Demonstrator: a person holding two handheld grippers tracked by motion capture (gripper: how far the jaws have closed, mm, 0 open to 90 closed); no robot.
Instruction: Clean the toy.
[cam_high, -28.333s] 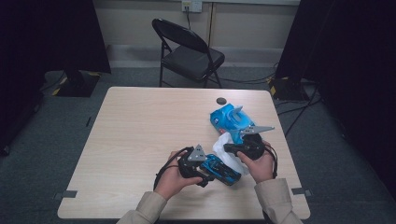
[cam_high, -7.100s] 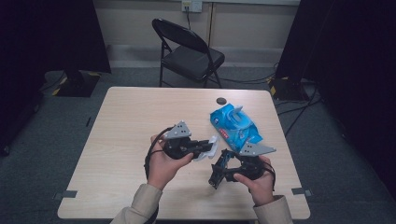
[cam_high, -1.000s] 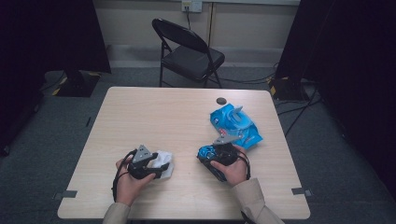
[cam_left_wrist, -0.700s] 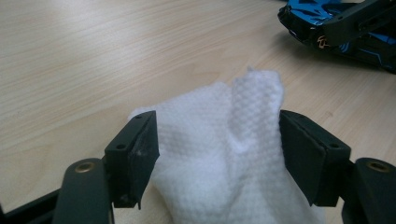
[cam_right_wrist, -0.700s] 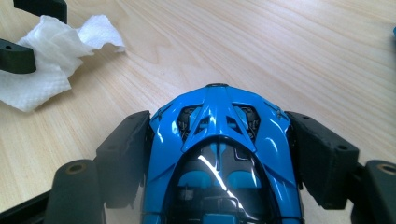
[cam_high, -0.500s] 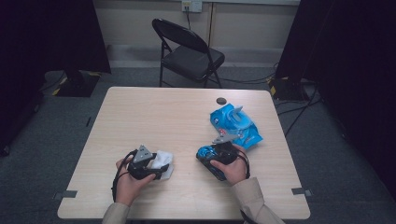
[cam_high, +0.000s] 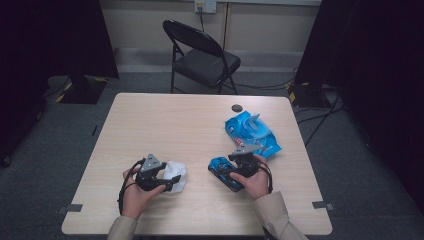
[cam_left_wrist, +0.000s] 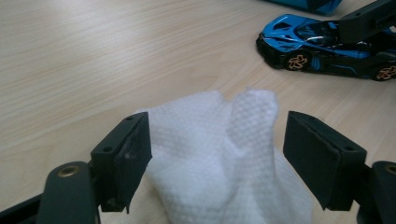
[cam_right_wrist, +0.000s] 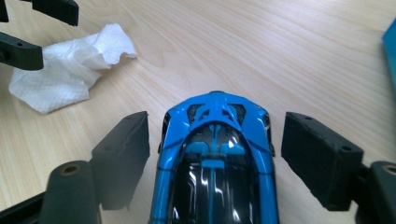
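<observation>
A black folding chair (cam_high: 202, 55) stands at twelve o'clock beyond the wooden table (cam_high: 165, 120), with a small dark disc (cam_high: 236, 107) near the table's one o'clock edge.

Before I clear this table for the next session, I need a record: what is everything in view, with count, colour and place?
toy car: one, blue and black, on the table between the right tongs' jaws, gaps on both sides
wipe: one, white, crumpled on the table between the left tongs' open jaws
wipes packet: one, blue, flap raised, on the table beyond the car
small disc: one, dark, near the table's far edge
table: one, light wood
folding chair: one, black, behind the table
left tongs: one, black, open, jaws have just been opening around the wipe
right tongs: one, black, open astride the car
hands: two, beige sleeves, at the near edge
</observation>
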